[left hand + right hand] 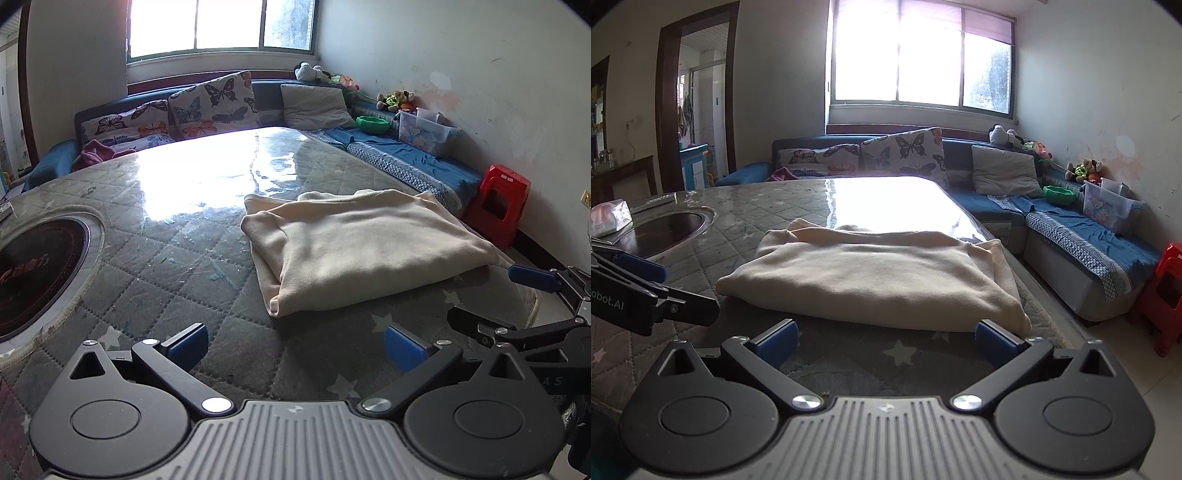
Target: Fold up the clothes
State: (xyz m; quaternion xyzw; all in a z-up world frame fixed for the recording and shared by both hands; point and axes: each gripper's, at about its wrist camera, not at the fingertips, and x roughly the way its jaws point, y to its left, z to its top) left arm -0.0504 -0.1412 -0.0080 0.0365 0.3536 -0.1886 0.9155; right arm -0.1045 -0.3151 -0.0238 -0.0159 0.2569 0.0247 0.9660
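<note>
The cream fleece garment [364, 240] is lying folded into a thick, roughly rectangular bundle on the grey quilted table cover with pale stars [155, 258], over toward the table's right edge. Both claws are wide open and holding nothing. The left gripper [295, 343] sits at the near edge of the table, its blue pads well apart, with the folded bundle ahead of it and a bit to the right, not touching. The right gripper [886, 341] is just in front of the bundle's near edge, its right blue pad [995, 343] right beside the near right corner of the cloth; can't tell if it actually touches. On the left of the table there's a round dark hotplate [35, 269] set into the top. Far side: a butterfly-print cushion [905, 151] on the blue sofa [1071, 236], and a red plastic stool [498, 206] on the floor at right.
</note>
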